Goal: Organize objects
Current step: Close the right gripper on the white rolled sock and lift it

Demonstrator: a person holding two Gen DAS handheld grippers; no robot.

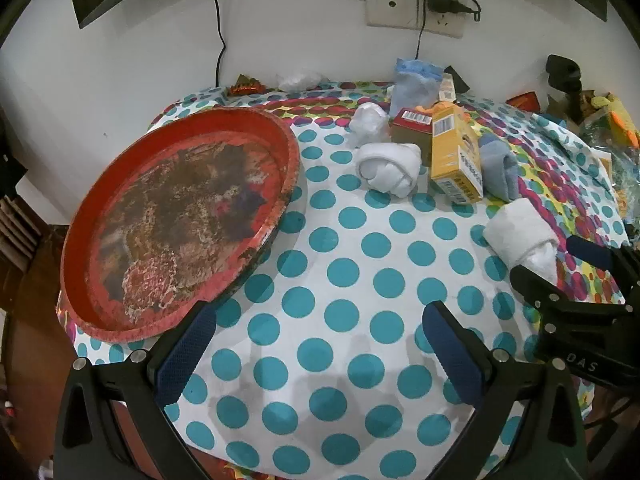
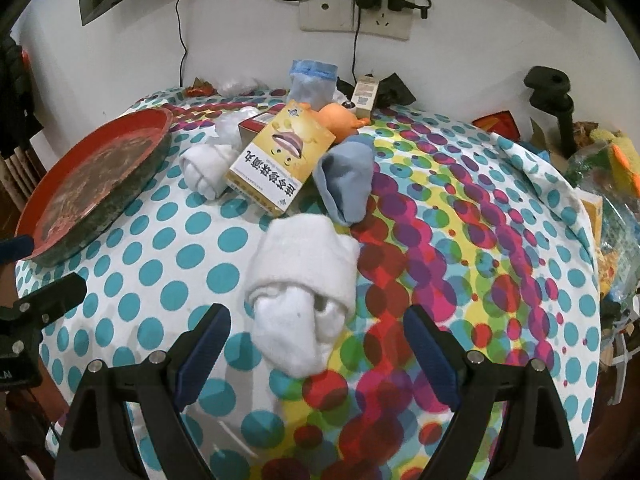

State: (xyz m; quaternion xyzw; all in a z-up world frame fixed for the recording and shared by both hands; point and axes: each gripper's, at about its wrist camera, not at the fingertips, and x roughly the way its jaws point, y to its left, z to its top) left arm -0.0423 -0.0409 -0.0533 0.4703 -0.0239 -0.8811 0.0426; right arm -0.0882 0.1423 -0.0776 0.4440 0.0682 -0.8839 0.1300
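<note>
The right gripper (image 2: pixel 316 344) hangs with jaws wide apart around the near end of a rolled white sock (image 2: pixel 304 292) on the bench (image 2: pixel 460 264), long axis running away toward the wall. The left gripper (image 1: pixel 320 332) gapes, nothing between. Beyond: two more white rolls, one blue sock (image 2: pixel 346 178), one yellow box (image 2: pixel 276 160) (lengthwise too), one red tray (image 1: pixel 176 216).

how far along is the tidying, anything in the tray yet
Nothing looks done: the red tray holds no items. Both grippers, left and right, are open and empty; the right frames the nearest white sock roll. The other socks and the yellow box remain on the cloth.
</note>
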